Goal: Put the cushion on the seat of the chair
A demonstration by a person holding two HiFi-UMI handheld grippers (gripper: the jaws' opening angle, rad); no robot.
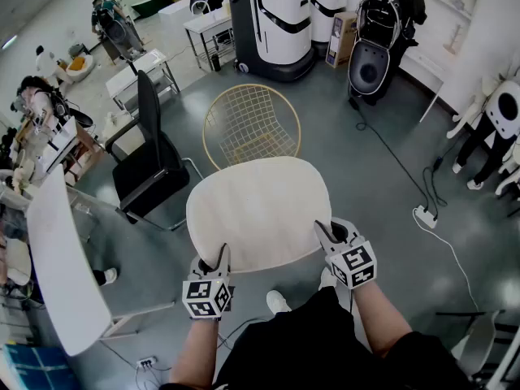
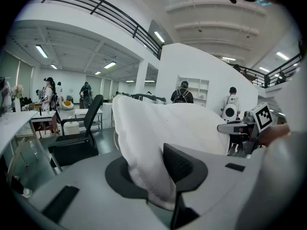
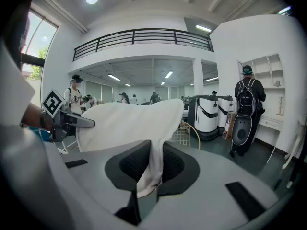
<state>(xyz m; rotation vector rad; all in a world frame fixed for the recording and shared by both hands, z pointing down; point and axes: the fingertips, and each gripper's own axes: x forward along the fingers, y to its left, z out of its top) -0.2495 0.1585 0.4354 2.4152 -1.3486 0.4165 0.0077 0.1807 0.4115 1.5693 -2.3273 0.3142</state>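
A round cream cushion (image 1: 258, 210) hangs flat in the air between both grippers, just short of a gold wire chair (image 1: 250, 126) whose seat stands bare beyond it. My left gripper (image 1: 223, 258) is shut on the cushion's near left edge, the fabric (image 2: 148, 166) bunched between its jaws. My right gripper (image 1: 322, 234) is shut on the near right edge, with a fold of cushion (image 3: 152, 169) pinched thin between its pads. In the right gripper view the chair (image 3: 188, 131) shows past the cushion's far rim.
A black office chair (image 1: 150, 161) stands left of the wire chair. A white table (image 1: 61, 270) lies at the near left. Large white and black machines (image 1: 272, 23) stand behind the chair. A cable and power strip (image 1: 425, 215) lie on the floor at the right.
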